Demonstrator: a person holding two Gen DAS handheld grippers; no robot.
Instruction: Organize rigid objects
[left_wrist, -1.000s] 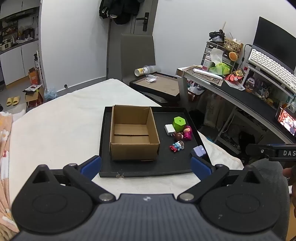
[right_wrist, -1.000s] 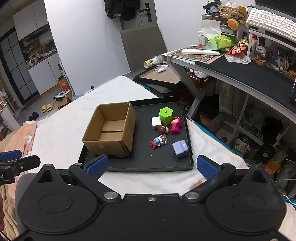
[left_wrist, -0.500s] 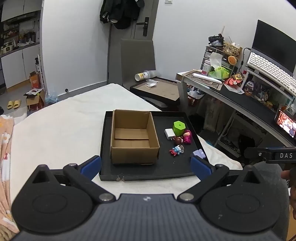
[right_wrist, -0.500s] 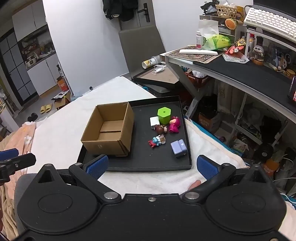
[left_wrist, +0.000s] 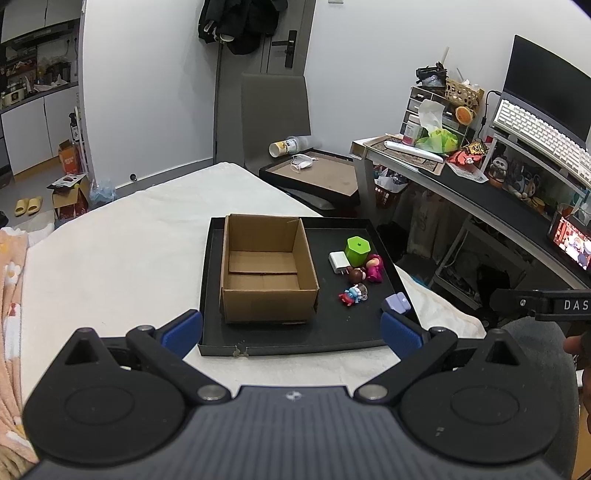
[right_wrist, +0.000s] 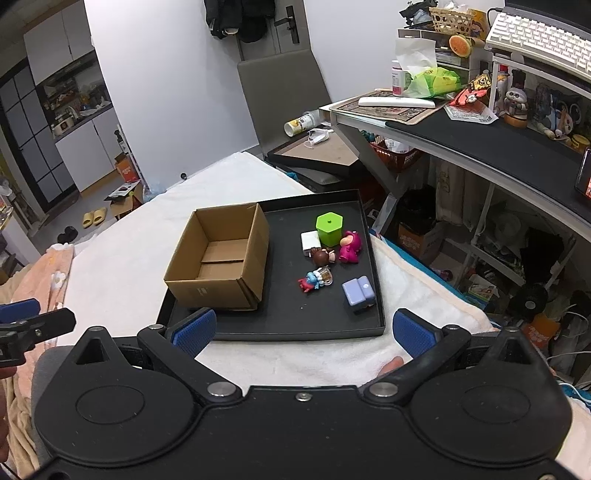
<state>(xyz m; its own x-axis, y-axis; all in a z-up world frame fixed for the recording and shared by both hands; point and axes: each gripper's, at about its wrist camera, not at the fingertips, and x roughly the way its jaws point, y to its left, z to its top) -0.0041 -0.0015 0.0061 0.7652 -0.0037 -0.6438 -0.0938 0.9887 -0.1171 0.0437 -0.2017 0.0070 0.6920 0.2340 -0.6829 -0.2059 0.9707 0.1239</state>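
A black tray (left_wrist: 295, 339) (right_wrist: 295, 328) lies on a white-covered table. An open empty cardboard box (left_wrist: 266, 269) (right_wrist: 221, 254) stands in its left half. To its right lie a green hexagonal block (left_wrist: 358, 250) (right_wrist: 329, 229), a white charger (left_wrist: 338, 261) (right_wrist: 311, 242), a pink figure (left_wrist: 375, 267) (right_wrist: 351, 246), a brown figure (left_wrist: 355, 275) (right_wrist: 322, 255), a blue-red figure (left_wrist: 352, 293) (right_wrist: 314, 278) and a lilac block (left_wrist: 397, 303) (right_wrist: 358, 291). My left gripper (left_wrist: 291, 326) and right gripper (right_wrist: 303, 328) are open and empty, held back from the tray's near edge.
A grey chair (left_wrist: 275, 110) stands beyond the table, with a second framed tray (left_wrist: 314, 175) beside it. A cluttered desk (right_wrist: 480, 136) with keyboard and figurines runs along the right. A peach blanket (left_wrist: 11, 277) lies at the left.
Both grippers have drawn back and risen slightly, so the tray looks a bit farther off. Nothing on the tray has moved.
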